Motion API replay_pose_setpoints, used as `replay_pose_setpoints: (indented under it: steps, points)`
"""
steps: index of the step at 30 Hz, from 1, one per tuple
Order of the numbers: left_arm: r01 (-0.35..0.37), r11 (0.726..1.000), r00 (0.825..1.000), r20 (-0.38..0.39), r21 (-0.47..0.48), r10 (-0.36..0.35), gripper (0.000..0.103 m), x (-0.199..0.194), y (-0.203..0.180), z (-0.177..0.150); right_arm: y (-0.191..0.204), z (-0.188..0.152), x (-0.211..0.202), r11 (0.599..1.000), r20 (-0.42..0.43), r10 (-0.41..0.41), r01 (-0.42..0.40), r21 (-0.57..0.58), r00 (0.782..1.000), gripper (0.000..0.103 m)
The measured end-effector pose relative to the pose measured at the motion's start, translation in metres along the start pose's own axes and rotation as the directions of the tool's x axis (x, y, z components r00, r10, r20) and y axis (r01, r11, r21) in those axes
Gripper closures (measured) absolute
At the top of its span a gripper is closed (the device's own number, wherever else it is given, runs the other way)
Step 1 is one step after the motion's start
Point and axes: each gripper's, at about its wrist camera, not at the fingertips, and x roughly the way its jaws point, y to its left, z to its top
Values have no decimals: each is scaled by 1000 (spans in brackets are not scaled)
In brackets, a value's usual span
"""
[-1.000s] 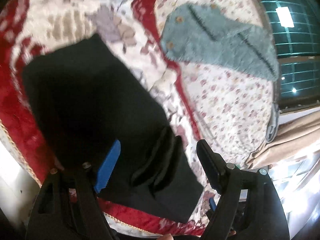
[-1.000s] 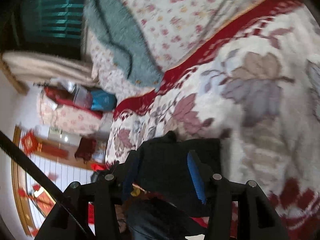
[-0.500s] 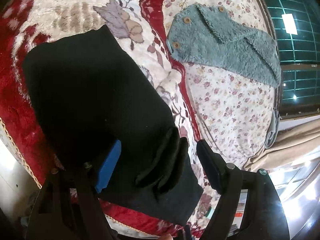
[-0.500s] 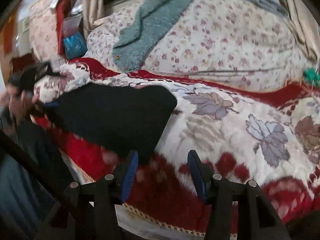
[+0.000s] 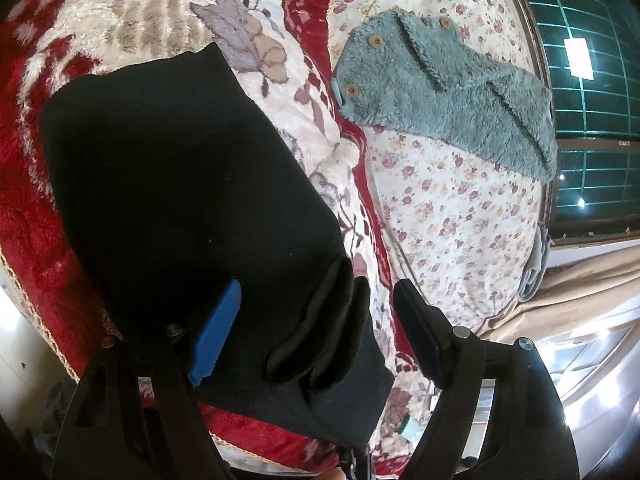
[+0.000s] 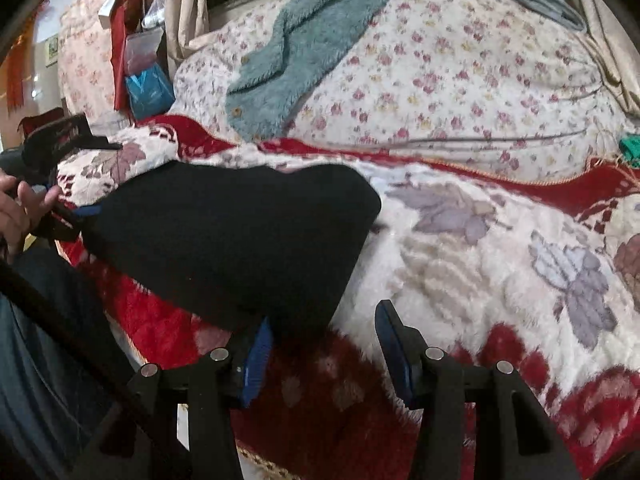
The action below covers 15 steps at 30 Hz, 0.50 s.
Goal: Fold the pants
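The black pants [image 5: 180, 184] lie folded into a thick rectangle on the red and white floral blanket [image 5: 132, 20]. In the left wrist view my left gripper [image 5: 316, 312] is open, its jaws standing to either side of the bunched folded end of the pants. In the right wrist view the pants [image 6: 232, 240] lie ahead and to the left. My right gripper [image 6: 324, 340] is open and empty over the blanket [image 6: 460, 280], just in front of the near corner of the pants. The left gripper [image 6: 56, 152] shows at the far left, held by a hand.
A teal fleece garment [image 5: 440, 92] with wooden buttons lies on a floral quilt [image 5: 452, 208] behind the blanket. A barred window [image 5: 588, 80] and beige curtain [image 5: 580, 300] stand beyond. The bed edge runs near both grippers. A blue bag [image 6: 148, 88] hangs at the back left.
My right gripper has let go of the pants, drawn back and swung round, now open over the blanket. The left gripper stays open around the folded end.
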Motion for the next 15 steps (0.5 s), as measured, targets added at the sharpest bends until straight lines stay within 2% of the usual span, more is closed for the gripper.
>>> replay_pose_setpoints:
  steps: [4, 7, 9, 11, 13, 15]
  points:
    - [-1, 1000, 1000, -1, 1, 1, 25, -1, 0, 1, 7, 2, 12, 1000, -6, -24, 24, -14, 1000, 54]
    - [-1, 1000, 1000, -1, 0, 1, 25, 0, -1, 0, 23, 0, 17, 989, 38, -127, 130, -77, 991, 54]
    - [0, 1000, 1000, -1, -2, 0, 25, 0, -1, -1, 45, -5, 16, 945, 132, -242, 264, -192, 961, 54]
    - [3, 1000, 1000, -2, -3, -3, 25, 0, -1, -1, 59, -8, 16, 885, 245, -339, 396, -246, 909, 54]
    - [2, 1000, 1000, -2, -2, -2, 25, 0, -1, -1, 60, -5, 21, 855, 281, -386, 455, -250, 879, 53]
    - [0, 1000, 1000, -3, 0, 0, 25, 0, -1, -1, 61, -2, 31, 838, 267, -408, 474, -269, 873, 51]
